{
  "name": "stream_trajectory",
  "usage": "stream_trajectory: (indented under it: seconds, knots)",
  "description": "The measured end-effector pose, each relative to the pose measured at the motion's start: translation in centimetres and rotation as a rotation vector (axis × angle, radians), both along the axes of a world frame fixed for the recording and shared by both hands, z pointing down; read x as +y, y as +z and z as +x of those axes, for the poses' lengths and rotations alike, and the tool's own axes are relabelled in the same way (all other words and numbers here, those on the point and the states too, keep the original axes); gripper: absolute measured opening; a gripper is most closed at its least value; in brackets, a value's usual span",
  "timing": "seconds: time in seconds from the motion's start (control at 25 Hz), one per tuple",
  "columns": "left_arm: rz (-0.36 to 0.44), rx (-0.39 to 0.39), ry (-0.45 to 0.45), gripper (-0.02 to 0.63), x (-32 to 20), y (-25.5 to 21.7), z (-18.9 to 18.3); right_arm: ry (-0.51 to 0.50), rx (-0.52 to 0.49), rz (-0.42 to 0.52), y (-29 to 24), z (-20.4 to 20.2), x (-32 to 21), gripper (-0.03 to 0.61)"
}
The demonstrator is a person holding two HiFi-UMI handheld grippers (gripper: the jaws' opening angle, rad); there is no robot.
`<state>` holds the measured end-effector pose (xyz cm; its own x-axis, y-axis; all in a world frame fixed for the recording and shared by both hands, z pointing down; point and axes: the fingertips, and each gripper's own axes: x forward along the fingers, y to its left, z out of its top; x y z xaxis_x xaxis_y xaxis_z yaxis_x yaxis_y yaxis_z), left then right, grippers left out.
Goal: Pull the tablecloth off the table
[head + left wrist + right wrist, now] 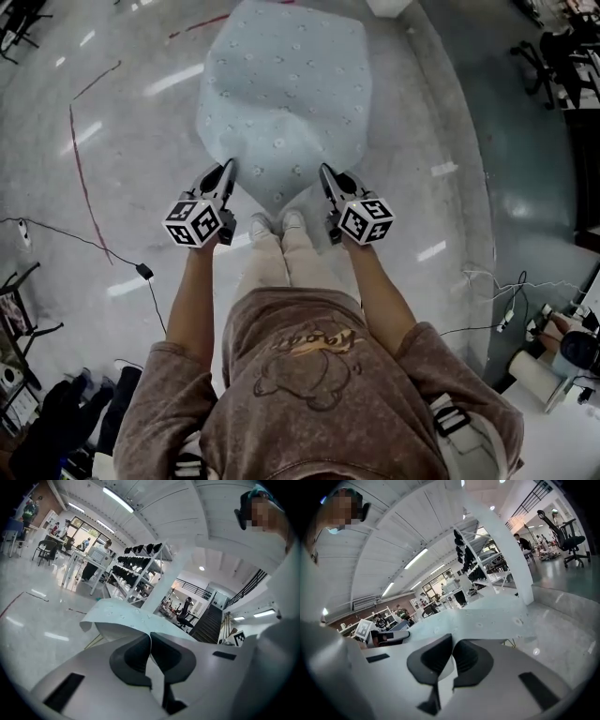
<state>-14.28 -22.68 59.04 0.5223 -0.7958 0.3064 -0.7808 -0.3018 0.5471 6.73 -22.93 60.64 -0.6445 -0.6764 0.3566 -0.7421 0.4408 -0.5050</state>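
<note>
Both pairs of fingers are squeezing fully together here, each one biting on fabric. The left gripper (227,169) is clamping its fingers (129,660) on the near edge of the pale blue tablecloth (281,84). In the left gripper view a thin strip of cloth is running right through the seam between the two dark pads. It's the same on the other side: the right gripper (325,171) is pinching that same edge, with its fingers (429,660) closed on the sheet.

From the head view the two grippers are sitting side by side, apart from each other, each holding one point of the hem. The stretch of cloth between them is sagging into a V that's pointing down toward the person's shoes (277,223). The rest of the tablecloth is spreading out ahead of the fingers and away from the person, draping over the desk. A thin leg (93,642) of the desk is peeking out under the overhanging edge. The glossy floor (122,141) is showing all around it.
</note>
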Motion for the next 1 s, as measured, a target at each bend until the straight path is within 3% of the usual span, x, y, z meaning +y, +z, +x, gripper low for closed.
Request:
stream_trajectory:
  seconds: [0.32, 0.6, 1.0]
  knots:
    - [0.083, 0.000, 0.041, 0.020, -1.0, -7.2, 1.1, 0.004, -0.012, 0.086, -7.1, 0.6, -1.6, 0.007]
    - [0.150, -0.045, 0.069, 0.020, -1.5, -12.6, 1.7, -0.022, -0.048, 0.151, -12.4, 1.1, -2.1, 0.007]
    - [0.313, -0.049, 0.107, 0.020, -1.4, -21.0, 3.1, -0.022, -0.093, 0.335, -20.6, 2.1, -2.3, 0.008]
